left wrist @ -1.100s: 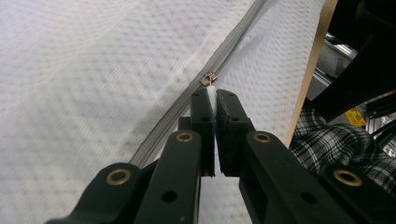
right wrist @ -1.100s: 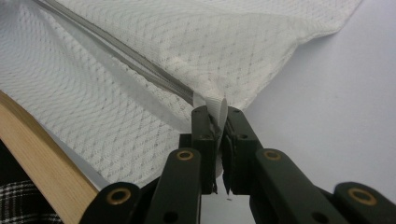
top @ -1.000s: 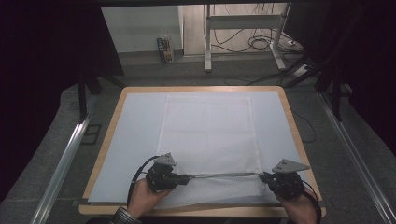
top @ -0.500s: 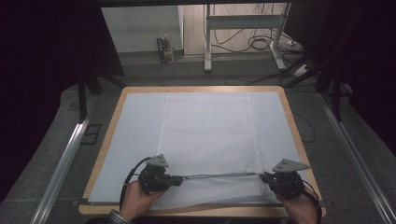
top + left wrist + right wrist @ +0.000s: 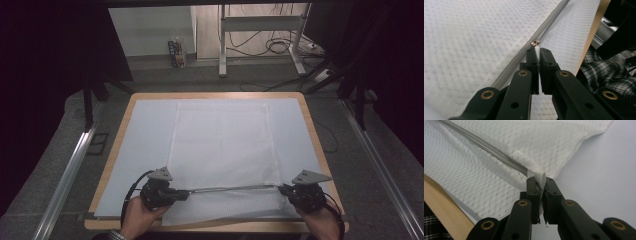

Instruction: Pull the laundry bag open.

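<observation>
The desk [image 5: 115, 150], wood-rimmed with a pale blue-grey surface, carries a white mesh fabric cover [image 5: 222, 145] laid flat at its centre and reaching toward six o'clock. A grey zipper line [image 5: 230, 188] crosses the cover near its front edge, running from eight o'clock to four o'clock between the two hands.

The left gripper [image 5: 170, 192], at about seven o'clock on the desk, has its jaws closed on the white pull tab [image 5: 537, 51] of the zipper slider [image 5: 535, 42] (the brass-coloured slider sits just beyond the jaw tips in the left gripper view). The right gripper [image 5: 290, 192], at about five o'clock, is clamped tight on the folded fabric end [image 5: 539, 176] of the cover where the zipper terminates, anchoring it against the pull.

Assessment: the work in hand is running the zipper along the cover. The slider appears to stand at or near the left-hand end of the line, so the stroke looks close to complete. Whether the teeth behind the slider are joined or parted I cannot tell. What seemingly remains is releasing both grips.
</observation>
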A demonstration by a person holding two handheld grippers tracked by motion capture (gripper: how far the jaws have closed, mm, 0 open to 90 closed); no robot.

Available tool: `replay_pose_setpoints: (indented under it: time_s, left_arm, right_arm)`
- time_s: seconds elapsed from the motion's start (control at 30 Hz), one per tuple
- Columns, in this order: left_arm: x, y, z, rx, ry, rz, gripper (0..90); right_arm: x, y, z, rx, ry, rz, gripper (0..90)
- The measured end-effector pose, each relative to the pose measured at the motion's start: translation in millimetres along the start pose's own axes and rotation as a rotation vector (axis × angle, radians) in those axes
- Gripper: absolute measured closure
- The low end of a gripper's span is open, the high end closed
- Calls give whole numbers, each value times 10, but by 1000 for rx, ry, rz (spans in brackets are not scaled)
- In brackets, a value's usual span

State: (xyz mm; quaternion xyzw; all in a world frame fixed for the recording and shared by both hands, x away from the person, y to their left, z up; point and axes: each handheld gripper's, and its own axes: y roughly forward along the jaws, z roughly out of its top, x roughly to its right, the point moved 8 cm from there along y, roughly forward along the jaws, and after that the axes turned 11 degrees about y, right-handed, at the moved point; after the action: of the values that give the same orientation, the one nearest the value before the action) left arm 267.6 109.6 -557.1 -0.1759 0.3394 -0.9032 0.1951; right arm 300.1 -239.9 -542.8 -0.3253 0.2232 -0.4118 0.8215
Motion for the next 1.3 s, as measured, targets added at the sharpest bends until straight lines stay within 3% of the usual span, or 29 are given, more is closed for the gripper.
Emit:
replay_pose_setpoints:
  time_s: [0.37, 0.53, 1.3]
  left_arm:
    - [-62, -67, -83, -15, -14, 35, 874]
    - [-95, -135, -130, 1, -37, 38, 874]
    - [-164, -268, -259, 3, -71, 67, 874]
  right_arm:
    - [6, 11, -3, -4, -2, -8, 833]
    - [19, 3, -2, -1, 14, -1, 833]
    - [33, -6, -1, -1, 13, -15, 833]
